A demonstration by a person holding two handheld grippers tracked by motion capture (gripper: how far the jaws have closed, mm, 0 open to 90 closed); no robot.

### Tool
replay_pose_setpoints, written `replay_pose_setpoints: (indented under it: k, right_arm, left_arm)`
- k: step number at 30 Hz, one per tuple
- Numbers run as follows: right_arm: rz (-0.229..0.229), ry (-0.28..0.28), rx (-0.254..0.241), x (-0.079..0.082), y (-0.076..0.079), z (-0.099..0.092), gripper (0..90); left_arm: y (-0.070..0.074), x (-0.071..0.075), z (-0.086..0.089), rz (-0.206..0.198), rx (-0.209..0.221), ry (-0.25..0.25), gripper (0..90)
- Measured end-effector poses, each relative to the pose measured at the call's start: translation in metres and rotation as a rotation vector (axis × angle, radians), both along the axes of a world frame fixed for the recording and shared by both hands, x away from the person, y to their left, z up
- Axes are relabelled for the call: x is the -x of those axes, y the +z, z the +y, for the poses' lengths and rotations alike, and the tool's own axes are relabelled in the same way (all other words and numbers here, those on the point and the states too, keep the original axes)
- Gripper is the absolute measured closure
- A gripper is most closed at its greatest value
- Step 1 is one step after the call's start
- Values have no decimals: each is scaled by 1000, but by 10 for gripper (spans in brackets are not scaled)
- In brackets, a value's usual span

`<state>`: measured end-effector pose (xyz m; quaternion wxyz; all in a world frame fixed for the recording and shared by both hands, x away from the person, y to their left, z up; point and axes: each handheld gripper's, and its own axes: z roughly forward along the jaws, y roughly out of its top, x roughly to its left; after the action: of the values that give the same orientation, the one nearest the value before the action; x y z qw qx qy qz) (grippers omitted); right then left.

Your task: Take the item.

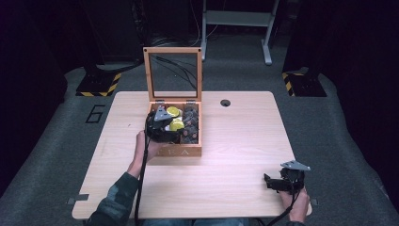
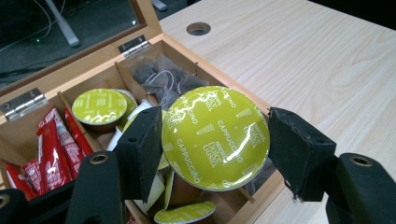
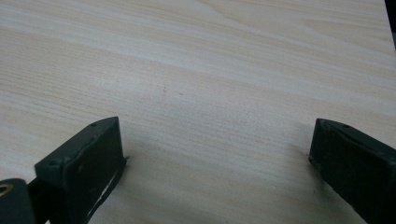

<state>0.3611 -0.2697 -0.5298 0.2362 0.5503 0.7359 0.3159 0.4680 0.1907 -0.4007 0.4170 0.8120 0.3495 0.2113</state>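
Left hand-held gripper (image 1: 162, 123), high view: mine hangs over the wooden tea box (image 1: 181, 151) mid-worktop (image 1: 235, 141), glass lid (image 1: 173, 73) upright. Right hand-held gripper (image 1: 282, 181) sits near the worktop's near right corner. Left gripper view: pads pinch a green cappuccino capsule (image 2: 215, 136) by its rim, above the box; red sachets (image 2: 51, 144) lie in a compartment. Right gripper view: my right hand-held gripper (image 3: 215, 172) spread wide over bare wood.

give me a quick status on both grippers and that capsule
Left gripper shut on green cappuccino capsule, held over open wooden box. Right gripper open, empty, over bare table. Nothing in the way.
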Motion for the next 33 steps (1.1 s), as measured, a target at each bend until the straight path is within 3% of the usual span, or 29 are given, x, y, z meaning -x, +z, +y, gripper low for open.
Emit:
replay_pose_setpoints:
  k: [21, 33]
  right_arm:
    - [0, -1, 0, 0, 0, 0, 22]
    - [1, -2, -2, 0, 0, 0, 21]
  left_arm:
    - [15, 0, -28, -41, 16, -44, 372]
    - [15, -2, -55, -30, 13, -81, 372]
